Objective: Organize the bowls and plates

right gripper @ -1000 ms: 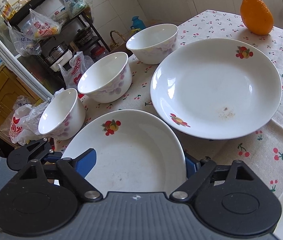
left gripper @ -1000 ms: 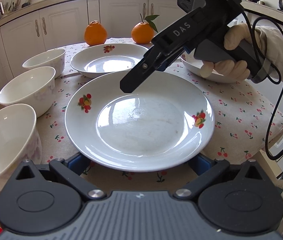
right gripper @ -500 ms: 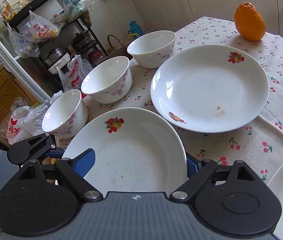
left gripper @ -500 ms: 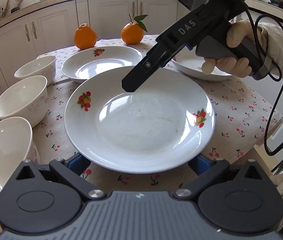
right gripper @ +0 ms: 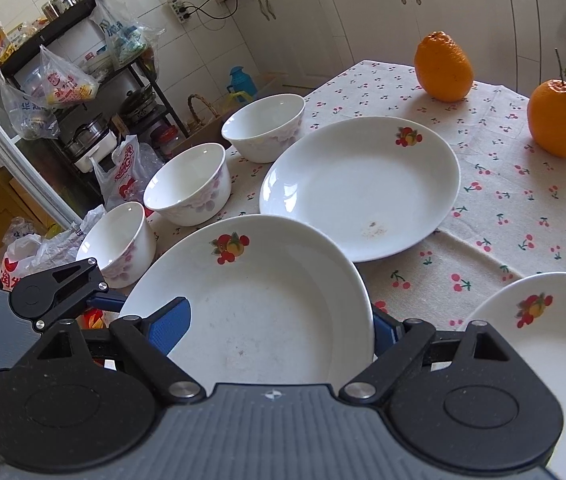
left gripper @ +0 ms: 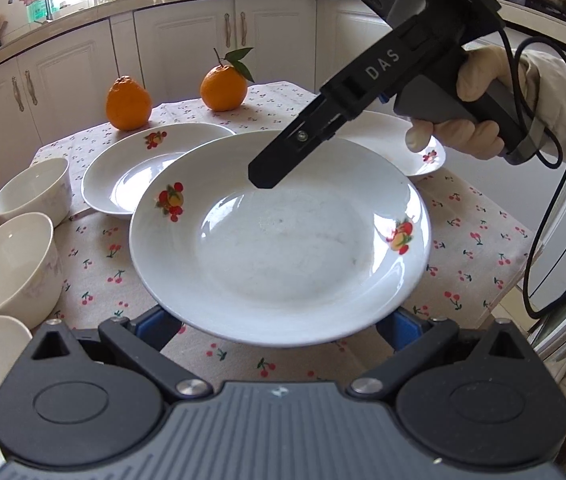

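A white plate with fruit prints is held up off the table; it also shows in the right wrist view. My left gripper grips its near rim. My right gripper grips the opposite rim, and its body reaches over the plate. A second plate lies on the tablecloth behind it. A third plate lies at the right. Three white bowls stand in a row along the left edge.
Two oranges sit at the far end of the cherry-print tablecloth. White cabinets stand behind. A rack with plastic bags stands beyond the bowls' table edge.
Both grippers have lifted the plate off the table, and it now overlaps the second plate in the left wrist view. The bowls and other plates have not moved.
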`<state>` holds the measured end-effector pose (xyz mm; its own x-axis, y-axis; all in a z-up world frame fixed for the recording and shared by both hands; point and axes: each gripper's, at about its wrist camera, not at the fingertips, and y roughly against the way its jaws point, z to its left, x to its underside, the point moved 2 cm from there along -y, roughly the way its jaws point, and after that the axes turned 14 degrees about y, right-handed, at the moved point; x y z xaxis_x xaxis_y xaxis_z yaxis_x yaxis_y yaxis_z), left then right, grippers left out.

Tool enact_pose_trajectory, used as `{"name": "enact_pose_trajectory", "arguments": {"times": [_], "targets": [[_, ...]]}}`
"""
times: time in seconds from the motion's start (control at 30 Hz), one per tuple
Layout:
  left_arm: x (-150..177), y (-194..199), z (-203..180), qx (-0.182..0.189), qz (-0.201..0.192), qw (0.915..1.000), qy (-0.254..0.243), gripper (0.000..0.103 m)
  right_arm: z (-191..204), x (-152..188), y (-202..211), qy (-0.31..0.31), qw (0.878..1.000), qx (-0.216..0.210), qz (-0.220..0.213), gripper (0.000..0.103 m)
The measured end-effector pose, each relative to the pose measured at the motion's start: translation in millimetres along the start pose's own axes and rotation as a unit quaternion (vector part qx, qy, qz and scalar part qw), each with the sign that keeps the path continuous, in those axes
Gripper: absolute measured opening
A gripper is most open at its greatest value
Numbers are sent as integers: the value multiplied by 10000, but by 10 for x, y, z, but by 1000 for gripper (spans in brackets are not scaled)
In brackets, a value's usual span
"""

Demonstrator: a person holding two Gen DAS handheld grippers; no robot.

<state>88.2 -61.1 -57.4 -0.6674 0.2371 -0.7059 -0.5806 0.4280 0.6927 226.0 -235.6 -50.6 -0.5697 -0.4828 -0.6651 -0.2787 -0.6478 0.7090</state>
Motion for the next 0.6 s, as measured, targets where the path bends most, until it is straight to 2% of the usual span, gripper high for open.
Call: {"name": "enact_pose_trajectory", "arguments": {"times": [0.6], "targets": [[-464, -519, -413, 738, 151, 9957, -531, 102, -508, 343, 630, -580, 9941, 891, -214, 93]]}}
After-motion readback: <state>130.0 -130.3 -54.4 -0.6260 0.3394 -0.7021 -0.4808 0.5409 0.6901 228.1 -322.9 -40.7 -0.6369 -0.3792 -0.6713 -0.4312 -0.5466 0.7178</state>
